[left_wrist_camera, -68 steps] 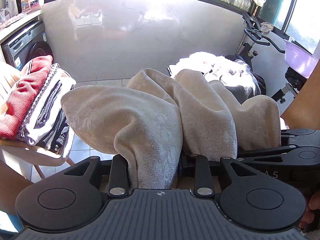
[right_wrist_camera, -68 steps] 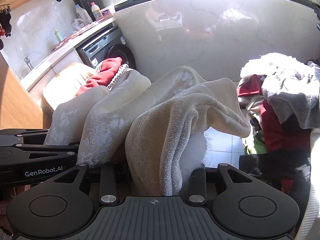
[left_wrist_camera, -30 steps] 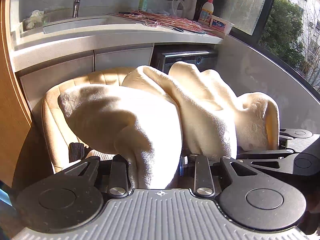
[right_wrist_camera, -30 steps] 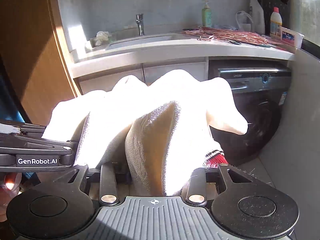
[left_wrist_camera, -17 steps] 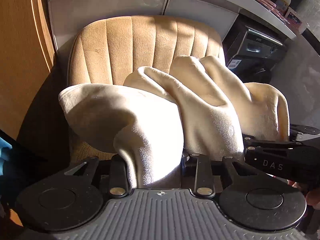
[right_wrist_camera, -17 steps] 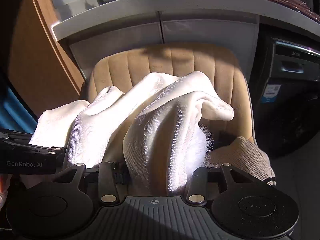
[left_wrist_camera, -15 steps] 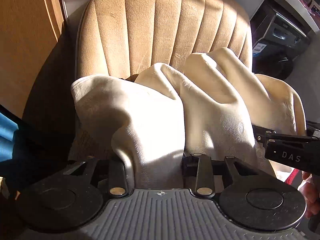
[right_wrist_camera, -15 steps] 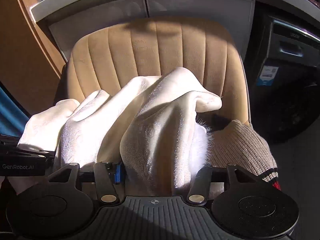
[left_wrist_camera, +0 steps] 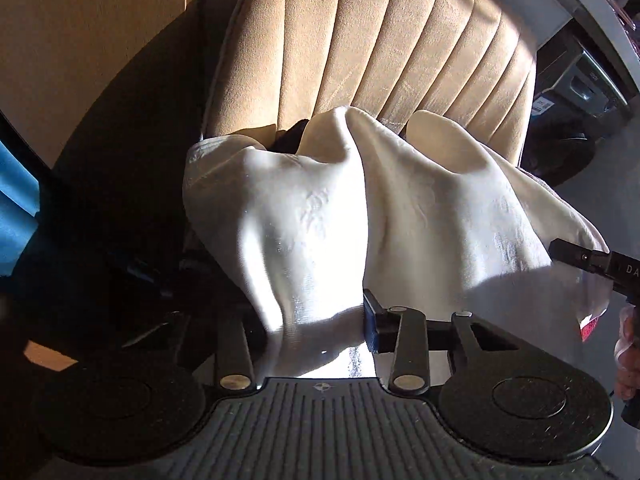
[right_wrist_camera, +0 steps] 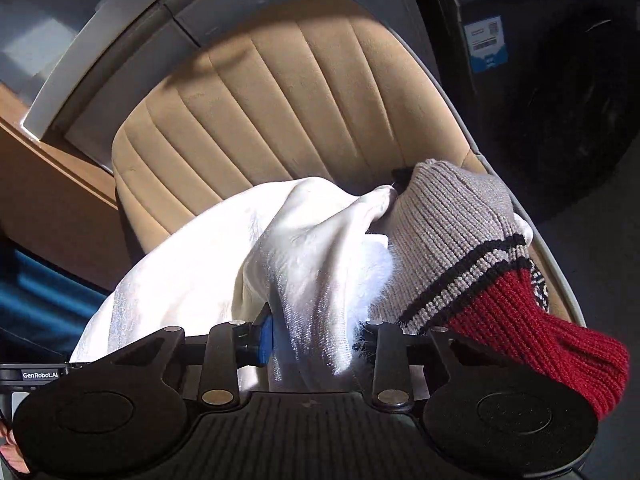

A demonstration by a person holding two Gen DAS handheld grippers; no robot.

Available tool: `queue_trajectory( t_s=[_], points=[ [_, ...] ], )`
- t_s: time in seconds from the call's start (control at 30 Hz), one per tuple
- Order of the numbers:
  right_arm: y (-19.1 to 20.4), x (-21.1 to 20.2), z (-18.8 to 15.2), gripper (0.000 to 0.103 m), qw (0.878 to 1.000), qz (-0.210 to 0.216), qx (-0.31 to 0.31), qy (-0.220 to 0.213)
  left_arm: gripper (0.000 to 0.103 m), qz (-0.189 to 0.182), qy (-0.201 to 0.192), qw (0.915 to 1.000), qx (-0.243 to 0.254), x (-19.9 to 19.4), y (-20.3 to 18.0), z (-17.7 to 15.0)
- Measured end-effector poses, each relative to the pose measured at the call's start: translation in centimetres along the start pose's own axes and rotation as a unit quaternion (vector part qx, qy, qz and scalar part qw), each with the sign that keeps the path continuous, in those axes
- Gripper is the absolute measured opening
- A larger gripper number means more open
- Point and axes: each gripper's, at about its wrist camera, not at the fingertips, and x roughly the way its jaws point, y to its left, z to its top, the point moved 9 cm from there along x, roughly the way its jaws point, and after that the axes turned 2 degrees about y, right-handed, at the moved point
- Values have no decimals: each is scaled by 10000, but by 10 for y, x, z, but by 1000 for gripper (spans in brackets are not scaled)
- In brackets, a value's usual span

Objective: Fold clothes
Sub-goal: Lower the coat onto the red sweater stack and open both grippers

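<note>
My left gripper and right gripper both grasp the cream cloth, jaws closing, above the chair seat, beside a sweater.

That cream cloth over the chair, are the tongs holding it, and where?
Yes. Both closing tongs, left and right, hold the cream cloth by bunched folds at its near edge.

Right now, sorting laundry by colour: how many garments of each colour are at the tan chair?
Cream-white plush garment: 1
Grey ribbed knit sweater with black stripes and red cuff: 1
Total: 2, both at the tan channel-stitched upholstered chair.
</note>
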Motion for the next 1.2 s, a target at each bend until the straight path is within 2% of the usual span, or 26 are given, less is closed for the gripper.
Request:
queue_trajectory(
  t_s=[0.07, 0.17, 0.27, 0.33, 0.4, 0.43, 0.47, 0.5, 0.6, 0.67, 0.77, 0.83, 0.9, 0.93, 0.97, 1.03, 1.17, 1.2],
  points=[
    [7, -18, 16, 19, 9995, -213, -103, -198, 30, 74, -113, 9997, 218, -14, -6, 11],
    [0, -61, 42, 18, 9958, -649, -230, -610, 29, 148, -234, 9992, 281, -31, 1, 13],
    [-20, -79, 48, 18, 9936, -947, -133, -601, 30, 71, -101, 9998, 169, -31, 13, 0],
    [-29, -62, 36, 18, 9917, -1182, -256, -431, 33, 318, -32, 9991, 267, -14, 14, -9],
    [-35, -42, 23, 23, 9877, -1469, -369, -380, 44, 656, -45, 9969, 423, 2, 11, -15],
    [-37, -38, 19, 29, 9850, -1625, -401, -421, 51, 783, -103, 9957, 485, 5, 7, -15],
    [-39, -37, 17, 38, 9818, -1786, -423, -486, 53, 895, -163, 9945, 522, 5, 3, -15],
    [-37, -36, 16, 42, 9795, -1902, -398, -532, 53, 959, -212, 9936, 559, 3, -2, -13],
    [-30, -52, 16, 48, 9838, -1714, -182, -494, 53, 924, -302, 9935, 598, -6, -3, -9],
    [-31, -63, 9, 69, 9865, -1559, -17, -510, 53, 866, -249, 9947, 489, -11, 5, -10],
    [-34, -80, -2, 70, 9893, -1334, 233, -549, 53, 737, -134, 9966, 346, -10, 13, -19],
    [-43, -74, -10, 70, 9877, -1437, 374, -483, 52, 780, -157, 9956, 487, -8, 11, -22],
    [-53, -68, -17, 69, 9848, -1562, 603, -459, 44, 845, -224, 9939, 677, -7, 7, -23],
    [-58, -67, -17, 62, 9832, -1588, 746, -506, 37, 880, -252, 9930, 748, -8, 5, -22],
    [-61, -69, -16, 37, 9810, -1627, 855, -615, 32, 898, -286, 9925, 784, -9, 4, -20],
    [-59, -84, -7, 14, 9807, -1420, 1042, -846, 27, 821, -408, 9928, 774, -16, 4, -11],
    [-46, -106, 7, 12, 9799, -1361, 949, -1107, 26, 748, -594, 9933, 651, -25, 11, 6],
    [-47, -102, 5, 12, 9796, -1459, 907, -1046, 27, 779, -581, 9933, 630, -23, 14, 7]
  ],
)
